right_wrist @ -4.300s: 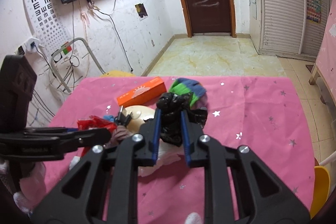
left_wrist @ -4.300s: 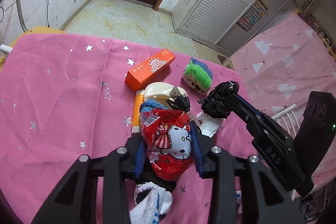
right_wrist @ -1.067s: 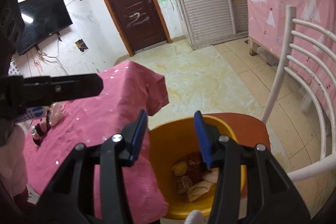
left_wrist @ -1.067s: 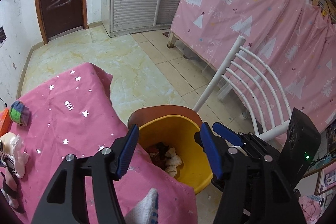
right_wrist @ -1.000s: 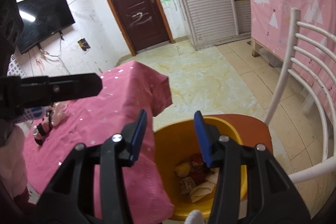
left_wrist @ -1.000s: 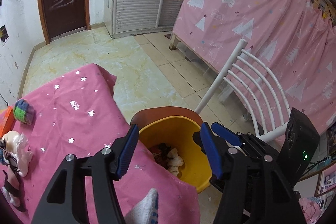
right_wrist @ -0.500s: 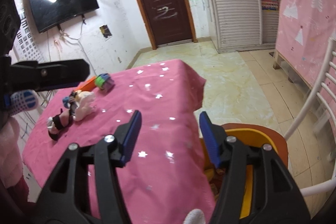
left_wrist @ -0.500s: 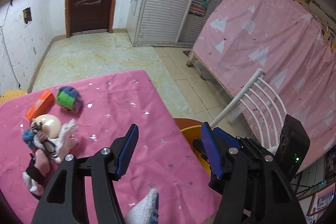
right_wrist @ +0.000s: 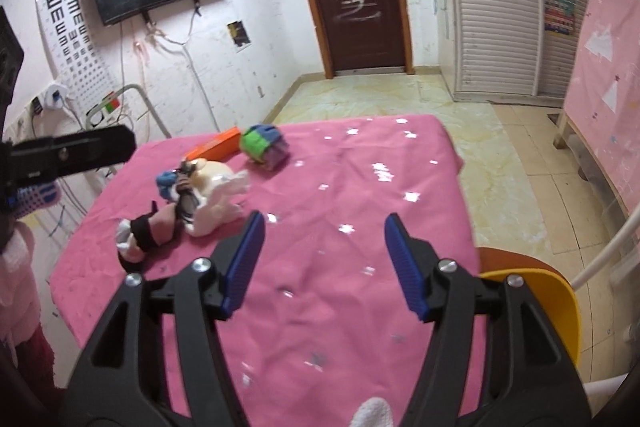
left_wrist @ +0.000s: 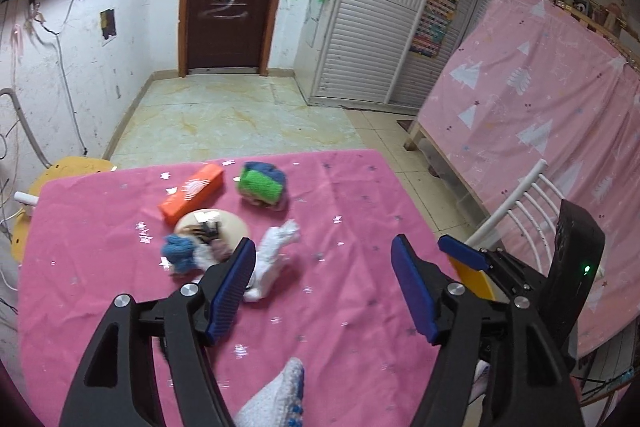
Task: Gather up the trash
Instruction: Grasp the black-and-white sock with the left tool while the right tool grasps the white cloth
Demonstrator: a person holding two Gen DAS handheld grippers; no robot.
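Black left gripper (left_wrist: 324,287), blue ribbed pads, silver screws.

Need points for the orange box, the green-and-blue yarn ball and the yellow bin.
orange box (left_wrist: 191,191), left wrist view, on its top face.
green-and-blue yarn ball (left_wrist: 262,185), left wrist view, on the green part.
yellow bin (right_wrist: 558,301), right wrist view, on the outer wall by the rim.

Cloth, card and plastic on a pink-draped counter

The counter (left_wrist: 340,307) wore matt, creased pink cloth with shiny silver stars; the orange box (left_wrist: 191,191) looked like smooth card, the green-and-blue bundle (left_wrist: 262,183) fuzzy knit, the yellow bin (right_wrist: 560,311) glossy plastic, the floor (left_wrist: 224,119) polished stone-look tile.
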